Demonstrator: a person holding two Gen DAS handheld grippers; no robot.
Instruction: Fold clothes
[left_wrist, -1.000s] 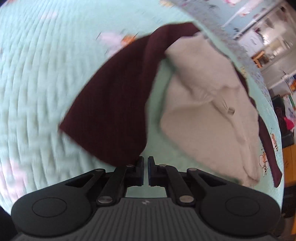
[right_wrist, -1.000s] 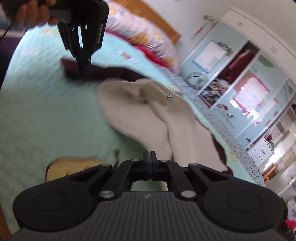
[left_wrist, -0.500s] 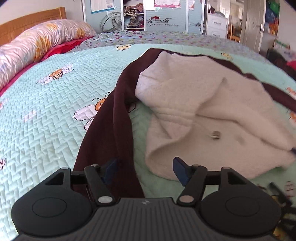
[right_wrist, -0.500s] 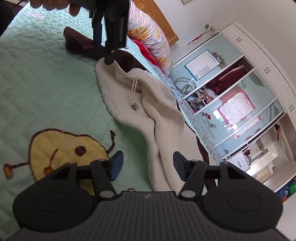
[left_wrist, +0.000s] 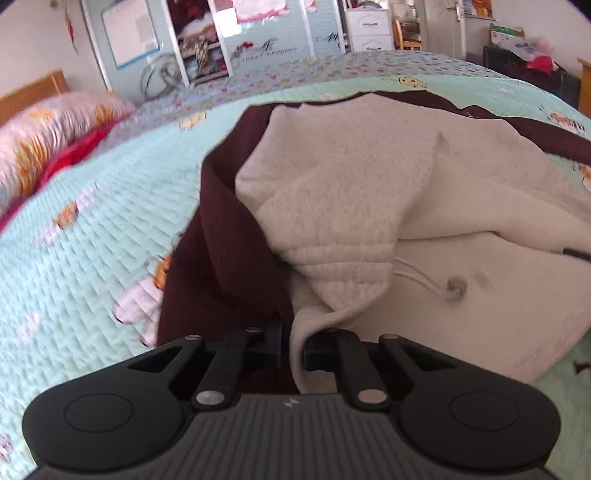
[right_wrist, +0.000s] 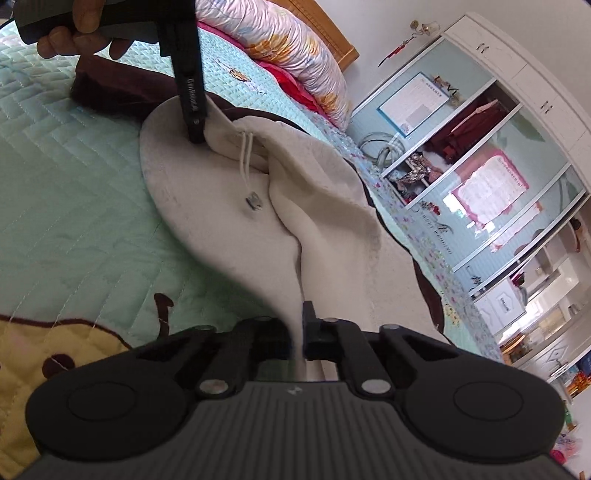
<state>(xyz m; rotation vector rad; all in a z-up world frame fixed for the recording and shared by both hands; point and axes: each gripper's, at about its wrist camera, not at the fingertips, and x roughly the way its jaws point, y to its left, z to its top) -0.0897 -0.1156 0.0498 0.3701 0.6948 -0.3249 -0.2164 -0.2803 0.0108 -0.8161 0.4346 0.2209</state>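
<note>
A bed (left_wrist: 92, 258) covered by a pale green quilted spread with cartoon prints carries the clothes; a flowered pillow (right_wrist: 295, 48) lies at its wooden headboard, and beyond the far edge stands a white wardrobe (right_wrist: 491, 122) with glass doors and open shelves holding dark red clothes and small clutter. Wide stretches of bare quilt lie on the headboard side and near the yellow print (right_wrist: 48, 354). The cream fleece garment (left_wrist: 369, 192), with a drawstring (right_wrist: 245, 162), lies crumpled in the middle of the bed on top of a dark maroon garment (left_wrist: 221, 258) that shows along its edges. The left hand-held gripper (left_wrist: 292, 345) is closing, with the cream hem pinched between its fingers. The right hand-held gripper (right_wrist: 297, 341) is closing too, with a fold of cream fabric between its fingers. A hand (right_wrist: 77, 29) holds the left tool from above
</note>
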